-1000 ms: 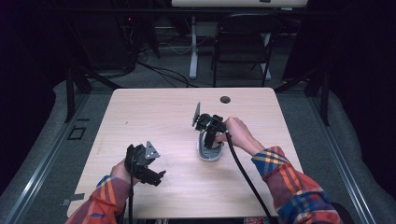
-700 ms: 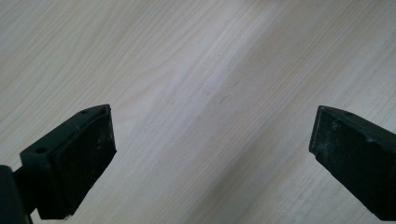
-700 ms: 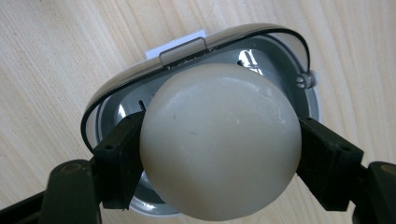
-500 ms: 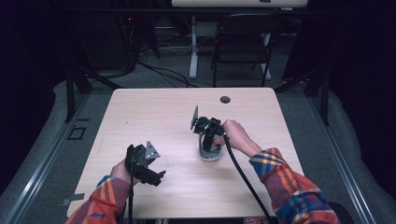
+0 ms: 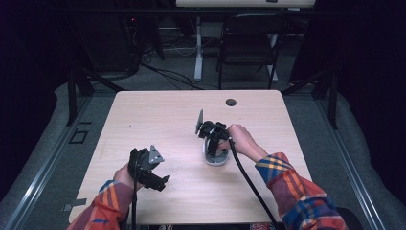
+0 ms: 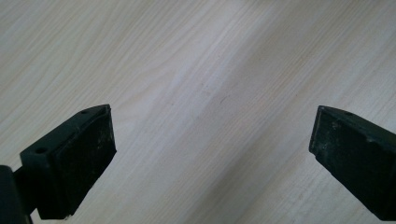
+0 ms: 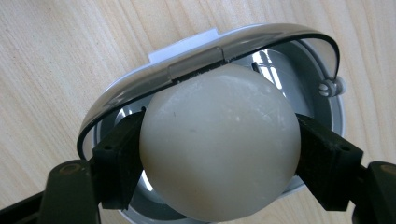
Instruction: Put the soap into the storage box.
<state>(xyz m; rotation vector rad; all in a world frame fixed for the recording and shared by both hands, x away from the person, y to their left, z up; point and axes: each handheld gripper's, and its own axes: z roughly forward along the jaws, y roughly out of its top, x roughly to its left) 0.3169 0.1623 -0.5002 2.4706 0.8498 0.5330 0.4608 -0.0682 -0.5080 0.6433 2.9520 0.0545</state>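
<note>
A smooth white egg (image 7: 219, 121) is clamped between the two black jaws of my right gripper (image 7: 219, 154), which is shut on it. Just beneath it lies a small round white container (image 7: 322, 121) with a shiny metal inside and a clear hinged lid (image 7: 210, 51) standing open behind the egg. From above, the right gripper (image 5: 213, 140) points down over the container (image 5: 214, 160) right of the table's middle. My left gripper (image 5: 160, 182) rests near the front left of the table. Its jaws stand wide open over bare wood (image 6: 210, 154), with nothing between them.
The light wooden table (image 5: 158, 115) has a dark cable hole (image 5: 231, 102) near its far edge. Cables trail from both grippers toward the person. A black folding chair (image 5: 249, 48) and a desk leg stand on the floor beyond the table.
The right gripper with the egg has shifted only slightly over the container. The left gripper has kept still.
</note>
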